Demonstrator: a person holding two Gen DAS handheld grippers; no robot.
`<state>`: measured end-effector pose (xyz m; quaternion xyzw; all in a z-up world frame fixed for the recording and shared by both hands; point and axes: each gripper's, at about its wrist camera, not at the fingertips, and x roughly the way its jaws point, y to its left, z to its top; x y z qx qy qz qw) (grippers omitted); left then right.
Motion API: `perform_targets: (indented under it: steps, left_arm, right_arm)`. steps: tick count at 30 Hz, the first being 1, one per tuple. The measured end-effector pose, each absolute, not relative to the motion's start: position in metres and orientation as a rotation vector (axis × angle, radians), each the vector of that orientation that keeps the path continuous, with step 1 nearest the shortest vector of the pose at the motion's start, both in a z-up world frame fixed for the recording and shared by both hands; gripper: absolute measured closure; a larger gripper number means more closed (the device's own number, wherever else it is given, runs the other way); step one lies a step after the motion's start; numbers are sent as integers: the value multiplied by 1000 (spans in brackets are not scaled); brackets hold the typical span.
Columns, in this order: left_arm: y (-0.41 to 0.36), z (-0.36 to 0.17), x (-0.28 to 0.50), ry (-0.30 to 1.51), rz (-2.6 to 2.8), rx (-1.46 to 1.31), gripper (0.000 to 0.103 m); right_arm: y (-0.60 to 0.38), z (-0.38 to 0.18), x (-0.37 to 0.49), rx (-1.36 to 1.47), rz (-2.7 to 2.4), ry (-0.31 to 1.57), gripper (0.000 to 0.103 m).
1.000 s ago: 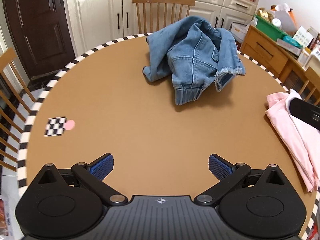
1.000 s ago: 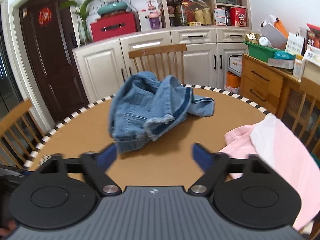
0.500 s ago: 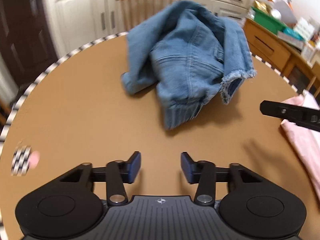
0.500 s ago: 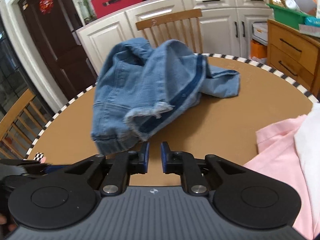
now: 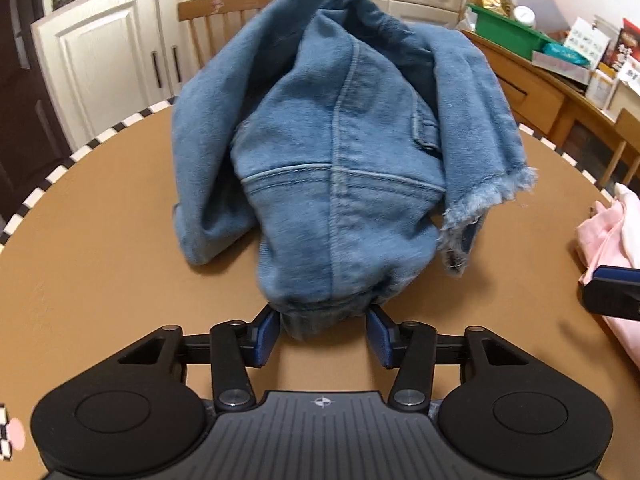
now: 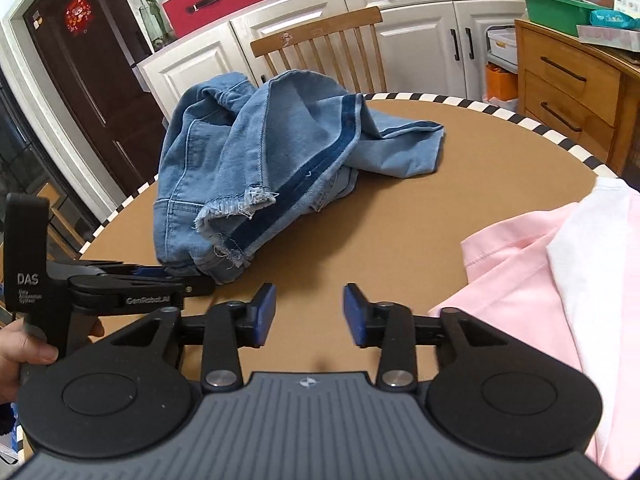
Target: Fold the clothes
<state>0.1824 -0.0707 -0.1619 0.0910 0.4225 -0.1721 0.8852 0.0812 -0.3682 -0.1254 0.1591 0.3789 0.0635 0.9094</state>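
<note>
Denim shorts (image 5: 336,168), frayed at the hem, lie crumpled on the round brown table (image 5: 100,272); left gripper (image 5: 325,336) straddles their waistband, pads parted; right gripper (image 6: 309,314) hangs unclenched over bare tabletop beside soft pink cloth (image 6: 516,256).

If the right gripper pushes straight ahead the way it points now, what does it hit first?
Nothing close: the right gripper is open over bare table. Straight ahead, the first thing looks like the crumpled jeans, probably the part that trails toward the far edge, though depth is hard to judge. The pink garment lies off to its right.
</note>
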Motion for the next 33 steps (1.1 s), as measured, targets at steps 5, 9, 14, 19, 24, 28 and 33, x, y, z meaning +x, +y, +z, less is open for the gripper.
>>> perform_targets:
  steps: [5, 9, 14, 19, 24, 28, 33]
  left_arm:
    - [-76, -162, 173, 762, -353, 241, 23]
    - [-90, -173, 192, 804, -422, 211, 58]
    - [-79, -169, 197, 859, -469, 37, 77]
    - [-64, -139, 197, 856, -539, -124, 83]
    - [-59, -96, 187, 824, -616, -198, 85]
    - [-55, -68, 178, 809, -642, -232, 86]
    - [-41, -22, 160, 780, -672, -246, 88]
  right_arm:
    - [-369, -126, 79, 330, 127, 783, 61]
    - [-365, -126, 79, 323, 124, 786, 56]
    - [-361, -123, 77, 312, 126, 774, 55]
    - [-357, -120, 76, 300, 127, 763, 55]
    - [-342, -114, 72, 255, 162, 746, 55]
    - [-321, -105, 68, 201, 199, 702, 45]
    - [-292, -105, 65, 113, 237, 628, 39]
